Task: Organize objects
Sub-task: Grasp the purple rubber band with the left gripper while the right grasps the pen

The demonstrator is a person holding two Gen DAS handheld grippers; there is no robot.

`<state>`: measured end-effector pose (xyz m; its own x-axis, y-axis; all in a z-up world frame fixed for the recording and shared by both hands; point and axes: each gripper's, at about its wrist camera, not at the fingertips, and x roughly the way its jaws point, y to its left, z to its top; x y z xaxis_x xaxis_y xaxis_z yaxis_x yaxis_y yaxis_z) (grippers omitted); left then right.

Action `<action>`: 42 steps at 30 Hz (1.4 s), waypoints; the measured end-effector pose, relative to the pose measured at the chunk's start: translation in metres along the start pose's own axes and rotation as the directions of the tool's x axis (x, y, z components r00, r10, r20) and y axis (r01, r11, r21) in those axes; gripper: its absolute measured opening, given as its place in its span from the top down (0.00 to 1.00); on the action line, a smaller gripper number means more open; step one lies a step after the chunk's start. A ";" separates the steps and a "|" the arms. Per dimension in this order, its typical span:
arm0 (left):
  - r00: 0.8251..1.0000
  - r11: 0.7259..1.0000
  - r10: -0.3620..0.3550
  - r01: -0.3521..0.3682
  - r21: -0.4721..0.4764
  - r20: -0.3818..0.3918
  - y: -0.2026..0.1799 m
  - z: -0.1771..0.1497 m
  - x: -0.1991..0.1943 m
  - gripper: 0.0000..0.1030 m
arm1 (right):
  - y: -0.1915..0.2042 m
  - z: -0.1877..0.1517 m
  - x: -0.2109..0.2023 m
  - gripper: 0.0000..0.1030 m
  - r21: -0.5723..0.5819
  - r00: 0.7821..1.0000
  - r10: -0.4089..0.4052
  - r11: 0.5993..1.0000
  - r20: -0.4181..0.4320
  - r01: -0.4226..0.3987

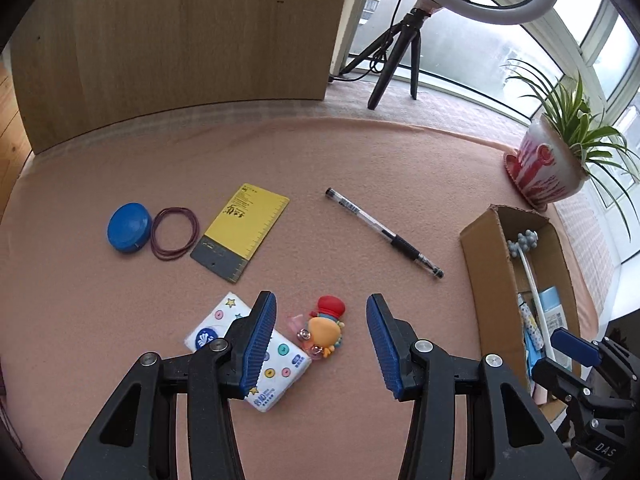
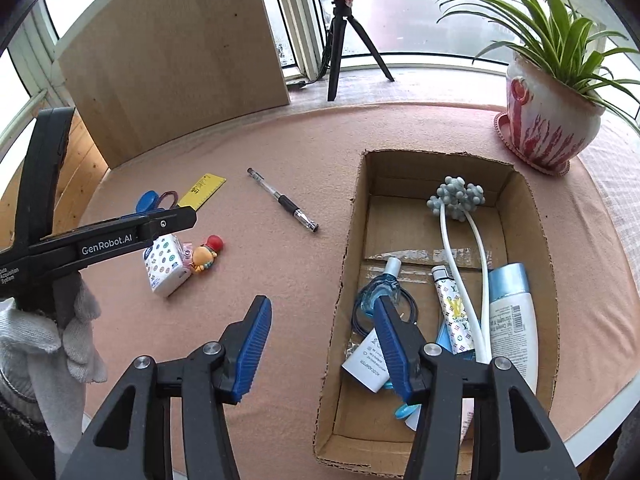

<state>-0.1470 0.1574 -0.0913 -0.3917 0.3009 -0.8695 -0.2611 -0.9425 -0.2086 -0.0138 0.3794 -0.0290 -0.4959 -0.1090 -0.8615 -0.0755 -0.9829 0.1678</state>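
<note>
On the pink cloth lie a blue round cap (image 1: pixel 129 227), dark rubber bands (image 1: pixel 174 233), a yellow ruler card (image 1: pixel 240 232), a pen (image 1: pixel 384 232), a tissue pack (image 1: pixel 280 360) and an orange-and-red toy figure (image 1: pixel 324 332). My left gripper (image 1: pixel 321 298) hovers open above the toy, its left finger over the tissue pack. My right gripper (image 2: pixel 322 300) is open and empty, straddling the left wall of the cardboard box (image 2: pixel 344 280). Inside the box are a blue bottle (image 2: pixel 378 292), a grey-balled massager (image 2: pixel 456 200), a patterned tube (image 2: pixel 452 308) and a white bottle (image 2: pixel 512 312).
A potted plant (image 2: pixel 552 120) stands behind the box at the right. A ring-light tripod (image 2: pixel 340 40) and a wooden board (image 2: pixel 172 48) stand at the back. A gloved hand (image 2: pixel 52 340) holds the left gripper (image 2: pixel 188 216). The table's rim curves close by the box on the right.
</note>
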 end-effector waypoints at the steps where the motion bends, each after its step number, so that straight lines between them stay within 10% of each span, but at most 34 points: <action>1: 1.000 1.000 0.009 -0.009 -0.014 -0.002 0.012 0.000 0.000 0.51 | 0.005 0.002 0.003 0.52 -0.006 1.000 0.008 1.000 -0.004 -0.008; 15: 0.996 0.992 0.082 -0.085 -0.097 -0.032 0.127 0.029 0.019 0.60 | 0.057 0.064 0.063 0.52 -0.024 0.995 0.053 0.998 -0.080 -0.055; 35: 0.991 0.989 0.056 -0.073 -0.132 -0.125 0.143 0.071 0.085 0.73 | 0.044 0.120 0.145 0.52 -0.022 0.980 -0.052 0.999 -0.192 0.049; 42: 0.990 0.990 0.070 -0.084 -0.114 -0.121 0.145 0.074 0.088 0.98 | 0.047 0.127 0.166 0.52 -0.066 0.969 -0.100 0.994 -0.225 0.087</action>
<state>-0.2846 0.0574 -0.1646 -0.2997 0.2143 -0.9296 -0.1247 -0.9749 -0.1845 -0.2100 0.3341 -0.1032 -0.2781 -0.0409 -0.9597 -0.0611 -0.9963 0.0602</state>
